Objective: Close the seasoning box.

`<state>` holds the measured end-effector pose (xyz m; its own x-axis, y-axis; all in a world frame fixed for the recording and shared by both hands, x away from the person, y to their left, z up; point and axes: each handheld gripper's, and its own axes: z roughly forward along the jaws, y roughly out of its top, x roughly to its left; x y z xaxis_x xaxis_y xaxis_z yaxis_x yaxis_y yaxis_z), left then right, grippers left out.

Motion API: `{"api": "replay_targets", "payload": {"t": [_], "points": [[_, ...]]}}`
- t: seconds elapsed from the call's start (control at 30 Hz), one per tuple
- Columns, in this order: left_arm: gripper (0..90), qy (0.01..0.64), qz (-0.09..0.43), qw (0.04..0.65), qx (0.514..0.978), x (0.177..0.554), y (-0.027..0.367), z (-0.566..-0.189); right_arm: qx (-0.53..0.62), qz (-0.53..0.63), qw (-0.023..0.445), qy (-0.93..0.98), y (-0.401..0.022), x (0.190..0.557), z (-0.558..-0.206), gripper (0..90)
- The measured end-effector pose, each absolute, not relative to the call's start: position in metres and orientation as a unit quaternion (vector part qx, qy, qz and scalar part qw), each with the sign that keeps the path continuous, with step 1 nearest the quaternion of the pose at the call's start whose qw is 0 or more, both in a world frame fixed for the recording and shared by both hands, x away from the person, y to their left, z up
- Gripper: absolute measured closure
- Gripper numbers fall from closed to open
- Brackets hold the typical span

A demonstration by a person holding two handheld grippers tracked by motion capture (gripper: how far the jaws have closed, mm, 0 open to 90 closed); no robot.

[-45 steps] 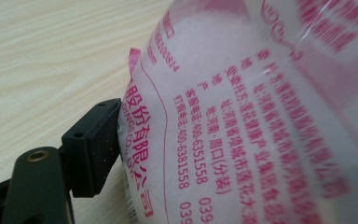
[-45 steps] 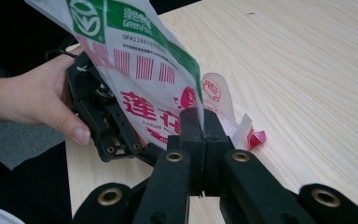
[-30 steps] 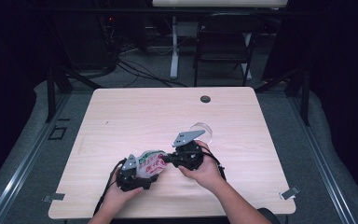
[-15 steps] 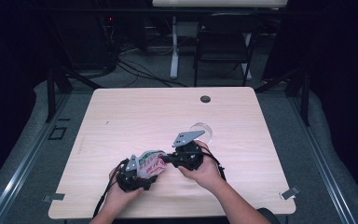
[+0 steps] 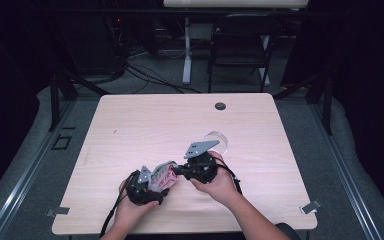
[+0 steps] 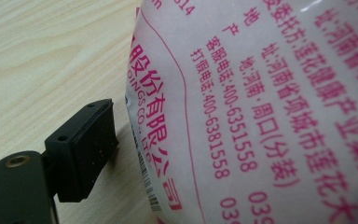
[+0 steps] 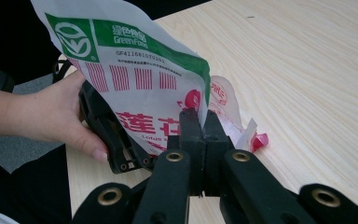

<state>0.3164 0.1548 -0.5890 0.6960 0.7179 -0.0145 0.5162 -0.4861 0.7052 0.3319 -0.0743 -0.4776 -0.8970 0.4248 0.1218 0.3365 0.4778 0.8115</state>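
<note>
Both fingers [image 7: 199, 123] clamped on the packet [image 7: 140, 79] over pale wood table [image 5: 145, 125], folding chair [image 5: 240, 47] in dark room beyond.

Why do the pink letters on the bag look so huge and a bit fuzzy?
In the left gripper view the bag sits right against the camera, so its print looms large and soft, with glare at the top; the right gripper view shows it sharper; in the high view the table is lit and the room behind is dark.
</note>
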Motion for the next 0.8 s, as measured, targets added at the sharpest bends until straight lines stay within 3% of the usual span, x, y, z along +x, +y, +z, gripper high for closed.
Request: {"api": "replay_targets", "payload": {"t": [0.3,0.8], "points": [[36.0,0.348,0.140,0.369,0.850,0.3157,0.1544,-0.5880,0.222,0.458,0.051,0.859,-0.0746,0.3325,-0.4775,90.0],[51.8,0.358,0.142,0.379,0.842,0.3158,0.1573,-0.5874,0.222,0.461,0.047,0.858,-0.0747,0.3329,-0.4780,90.0]]}}
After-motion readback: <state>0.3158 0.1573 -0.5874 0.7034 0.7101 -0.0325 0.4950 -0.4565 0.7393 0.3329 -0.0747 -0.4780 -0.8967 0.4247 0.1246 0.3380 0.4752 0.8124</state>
